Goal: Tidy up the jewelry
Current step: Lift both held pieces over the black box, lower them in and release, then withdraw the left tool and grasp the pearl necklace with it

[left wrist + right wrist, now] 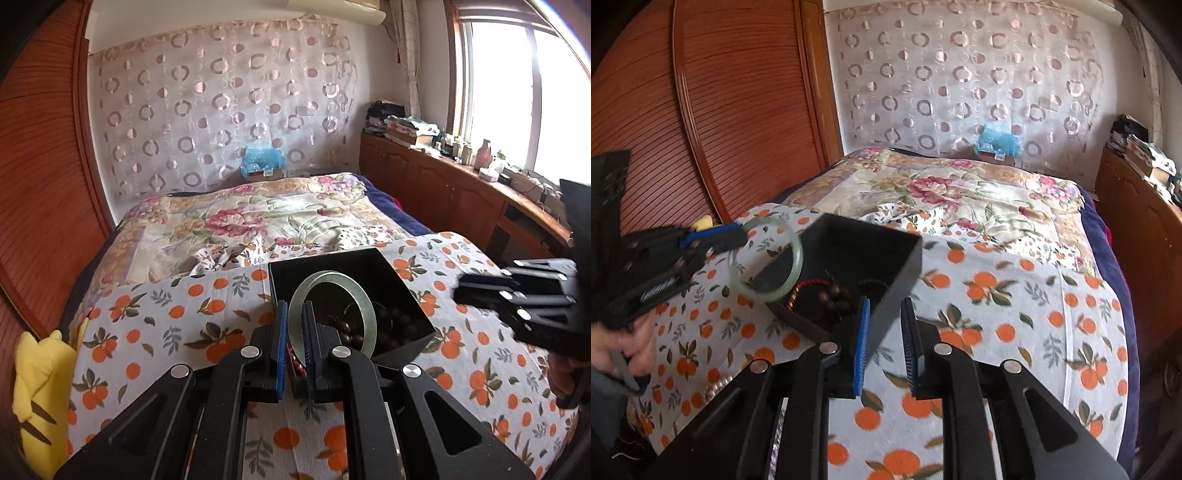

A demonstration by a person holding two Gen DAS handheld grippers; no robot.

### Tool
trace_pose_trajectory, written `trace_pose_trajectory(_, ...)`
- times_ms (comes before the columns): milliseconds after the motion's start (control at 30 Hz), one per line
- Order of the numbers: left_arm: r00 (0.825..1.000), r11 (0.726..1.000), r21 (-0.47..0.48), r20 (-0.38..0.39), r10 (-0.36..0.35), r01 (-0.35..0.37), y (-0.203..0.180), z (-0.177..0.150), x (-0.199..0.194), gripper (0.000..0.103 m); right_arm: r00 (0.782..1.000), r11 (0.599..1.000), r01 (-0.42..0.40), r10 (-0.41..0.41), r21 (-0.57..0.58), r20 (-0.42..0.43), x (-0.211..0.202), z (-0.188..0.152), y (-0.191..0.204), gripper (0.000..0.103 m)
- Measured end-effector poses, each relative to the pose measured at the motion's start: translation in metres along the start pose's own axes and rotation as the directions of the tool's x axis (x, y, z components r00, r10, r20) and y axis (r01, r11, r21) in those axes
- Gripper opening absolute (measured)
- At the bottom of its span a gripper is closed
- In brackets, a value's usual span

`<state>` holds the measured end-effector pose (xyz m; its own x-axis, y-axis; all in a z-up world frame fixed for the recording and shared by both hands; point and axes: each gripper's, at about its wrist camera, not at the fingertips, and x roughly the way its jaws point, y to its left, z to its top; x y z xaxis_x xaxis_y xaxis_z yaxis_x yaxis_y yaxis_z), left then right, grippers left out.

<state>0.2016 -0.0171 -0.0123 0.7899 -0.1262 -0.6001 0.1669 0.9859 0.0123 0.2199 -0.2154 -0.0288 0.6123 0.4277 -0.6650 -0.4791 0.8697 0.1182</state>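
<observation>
Your left tongs [295, 341] pinch the pale green bangle [332, 314], upright over the black box [369, 266] at frame centre. Your right tongs [886, 347] are spread, straddling that box's near wall; dark beads [395, 321] lie inside.

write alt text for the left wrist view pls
The left gripper pinches a pale green bangle upright over an open black box holding dark wooden beads. The box sits on an orange-print cloth; the right gripper hovers alongside.
</observation>
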Motion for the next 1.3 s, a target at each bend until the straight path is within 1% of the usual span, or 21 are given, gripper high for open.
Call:
trace_pose_trajectory(333, 0.998, 0.999, 0.023, -0.055, 0.024, -0.022, -0.009, 0.005, 0.035, 0.007, 1.0, 1.0, 0.005, -0.005, 0.028, 0.002, -0.016, -0.027, -0.018, 0.019)
trace_pose_trajectory(600, 0.996, 0.999, 0.027, -0.087, 0.03, -0.027, -0.015, 0.002, 0.048, 0.008, 1.0, 1.0, -0.001, 0.001, 0.016, 0.01, -0.026, -0.037, -0.012, 0.019)
trace_pose_trajectory(767, 0.997, 1.0, 0.024, -0.075, 0.014, -0.012, -0.014, -0.001, 0.036, 0.008, 1.0, 1.0, -0.008, 0.008, 0.018, 0.026, -0.033, -0.047, -0.002, 0.019)
trace_pose_trajectory(900, 0.998, 0.999, 0.029, -0.056, -0.017, 0.018, -0.016, -0.011, 0.014, 0.011, 0.999, 0.999, -0.026, 0.025, 0.027, 0.041, -0.041, -0.058, 0.008, 0.019)
trace_pose_trajectory(967, 0.998, 0.999, 0.038, -0.049, -0.026, 0.028, -0.017, -0.017, 0.004, 0.021, 0.999, 0.999, -0.026, 0.025, 0.026, 0.043, -0.044, -0.066, 0.016, 0.019)
trace_pose_trajectory(1000, 0.999, 0.998, 0.046, -0.04, -0.03, 0.032, -0.018, -0.022, -0.005, 0.022, 0.999, 0.999, -0.025, 0.024, 0.026, 0.043, -0.045, -0.069, 0.019, 0.02)
trace_pose_trajectory(1067, 0.999, 0.998, 0.054, -0.031, -0.038, 0.04, -0.02, -0.029, -0.017, 0.024, 0.998, 0.999, -0.033, 0.031, 0.029, 0.045, -0.049, -0.078, 0.027, 0.023)
trace_pose_trajectory(1133, 0.998, 0.997, 0.053, -0.03, -0.053, 0.054, -0.02, -0.035, -0.027, 0.027, 0.998, 0.999, -0.037, 0.036, 0.034, 0.044, -0.053, -0.086, 0.033, 0.03)
trace_pose_trajectory(1167, 0.998, 0.997, 0.05, -0.028, -0.059, 0.061, -0.019, -0.039, -0.032, 0.03, 0.998, 0.999, -0.038, 0.036, 0.035, 0.044, -0.054, -0.089, 0.036, 0.031)
trace_pose_trajectory(1300, 0.997, 0.997, 0.046, -0.022, -0.068, 0.069, -0.017, -0.053, -0.049, 0.033, 0.998, 0.999, -0.042, 0.04, 0.033, 0.04, -0.06, -0.1, 0.047, 0.031)
